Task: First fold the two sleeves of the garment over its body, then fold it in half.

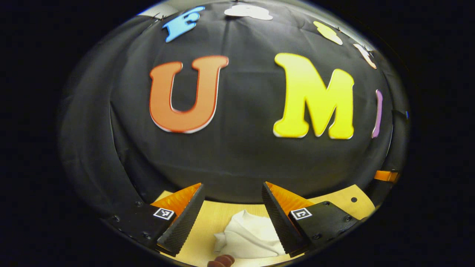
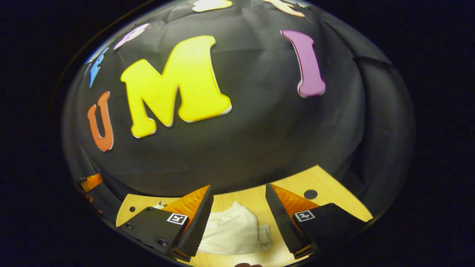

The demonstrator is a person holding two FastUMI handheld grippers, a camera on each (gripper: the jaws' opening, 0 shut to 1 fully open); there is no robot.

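While both hover wide open, left tool [image 1: 233, 191], right tool [image 2: 239, 193], white garment [image 1: 249, 236] bunched on wooden table [image 1: 345, 202].

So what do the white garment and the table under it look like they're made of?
Garment: soft matte fabric, likely cotton knit, judging by its rounded folds and what looks like a ribbed cuff. Table: pale wood or wood-look laminate, smooth, with faint grain.

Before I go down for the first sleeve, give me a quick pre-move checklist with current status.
1. Left gripper open: ok.
2. Right gripper open: ok.
3. Both grippers empty, held above the light wooden table: ok.
4. Crumpled white cloth garment on the table, ahead between each gripper's fingers: ok.
5. Garment spread flat: not ok, it lies bunched.
6. Sleeves identifiable: cannot tell.
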